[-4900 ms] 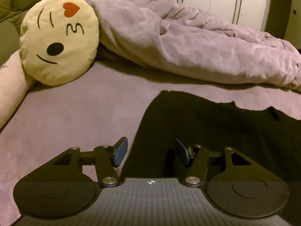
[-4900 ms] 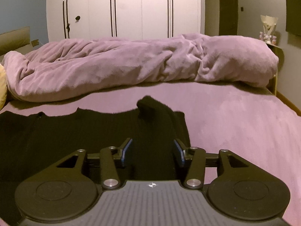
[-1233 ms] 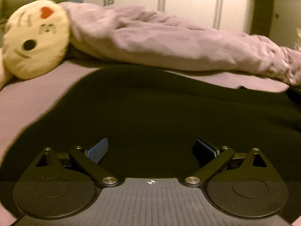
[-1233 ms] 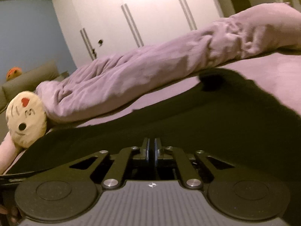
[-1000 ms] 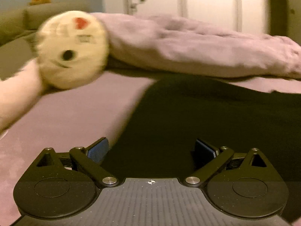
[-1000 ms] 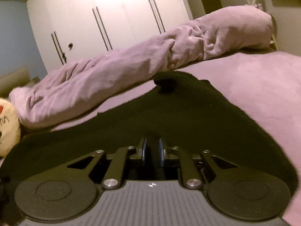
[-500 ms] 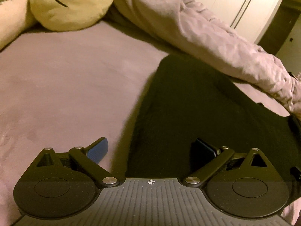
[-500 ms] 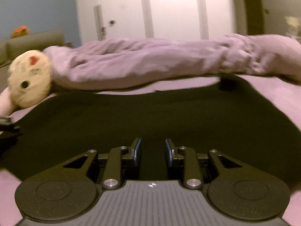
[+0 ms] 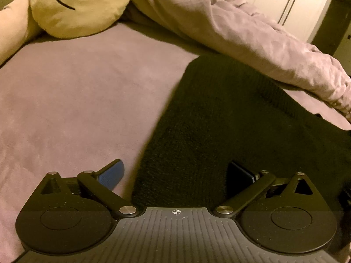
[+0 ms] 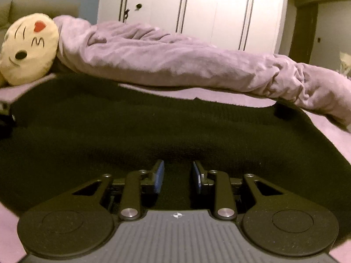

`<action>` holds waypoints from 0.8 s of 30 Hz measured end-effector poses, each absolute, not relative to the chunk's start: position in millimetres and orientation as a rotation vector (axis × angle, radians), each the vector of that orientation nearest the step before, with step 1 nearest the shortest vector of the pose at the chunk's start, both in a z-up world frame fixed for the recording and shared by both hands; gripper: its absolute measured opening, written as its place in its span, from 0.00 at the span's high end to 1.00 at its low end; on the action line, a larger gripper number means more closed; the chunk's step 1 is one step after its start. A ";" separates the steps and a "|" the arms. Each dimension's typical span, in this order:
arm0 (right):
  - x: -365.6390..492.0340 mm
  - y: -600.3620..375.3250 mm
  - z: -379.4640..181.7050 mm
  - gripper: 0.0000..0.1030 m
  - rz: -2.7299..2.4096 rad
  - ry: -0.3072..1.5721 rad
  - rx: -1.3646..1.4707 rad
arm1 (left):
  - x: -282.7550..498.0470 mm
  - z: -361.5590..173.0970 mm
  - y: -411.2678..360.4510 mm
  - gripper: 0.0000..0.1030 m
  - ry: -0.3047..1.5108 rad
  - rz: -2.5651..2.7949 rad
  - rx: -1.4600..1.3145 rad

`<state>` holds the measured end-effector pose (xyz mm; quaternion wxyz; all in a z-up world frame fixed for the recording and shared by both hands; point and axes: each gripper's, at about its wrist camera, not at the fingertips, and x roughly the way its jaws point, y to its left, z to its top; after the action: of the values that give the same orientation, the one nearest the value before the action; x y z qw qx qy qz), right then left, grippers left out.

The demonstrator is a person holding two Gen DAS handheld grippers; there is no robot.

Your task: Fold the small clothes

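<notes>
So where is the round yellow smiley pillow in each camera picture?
Left wrist view: the round yellow emoji face pillow sits at the top left, cut off by the top edge, above the black knitted garment.
Right wrist view: the pillow is at the far left, its red heart showing.
Shared landmark: the crumpled mauve blanket starts right beside the pillow in both.

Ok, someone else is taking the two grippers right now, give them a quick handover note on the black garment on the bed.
Left gripper: open wide, empty, at the left edge of the black knit garment.
Right gripper: open, empty, low over the garment's near part.
The garment lies spread on the purple bed sheet, in front of the rumpled duvet; emoji pillow far left.
Done: it looks flattened; folds cannot be told.
Left: grip an edge, fold.
</notes>
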<state>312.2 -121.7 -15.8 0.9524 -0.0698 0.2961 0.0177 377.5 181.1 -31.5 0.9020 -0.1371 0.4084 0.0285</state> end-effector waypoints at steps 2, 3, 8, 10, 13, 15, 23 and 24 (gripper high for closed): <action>305.7 -119.4 -6.4 0.75 0.042 0.565 -0.104 | 375.8 -31.7 182.7 0.00 0.846 0.053 -0.292; 303.2 -116.8 -4.3 0.75 0.055 0.544 -0.098 | 375.4 -32.0 182.7 0.00 0.846 0.052 -0.291; 317.7 -111.4 -21.0 0.75 0.049 0.586 -0.098 | 379.8 -31.3 179.4 0.00 0.868 0.058 -0.271; 321.4 -111.1 -27.1 0.75 0.048 0.600 -0.110 | 382.0 -31.3 178.2 0.00 0.875 0.060 -0.260; 323.5 -113.4 -34.3 0.74 0.065 0.596 -0.117 | 382.7 -31.6 178.0 0.00 0.871 0.066 -0.269; 322.1 -119.3 -32.3 0.73 0.084 0.590 -0.083 | 380.5 -31.3 178.4 0.00 0.860 0.061 -0.272; 272.6 -151.1 -1.8 0.58 0.033 0.546 0.013 | 380.4 -15.7 178.4 0.53 0.911 -0.047 -0.338; 262.3 -156.6 1.8 0.56 0.032 0.540 0.027 | 382.0 -14.3 179.5 0.61 0.924 -0.048 -0.360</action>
<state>262.3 -156.6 1.8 0.9635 0.0134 0.2668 0.0158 382.0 179.5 -14.3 0.8792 -0.1728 0.4434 -0.0231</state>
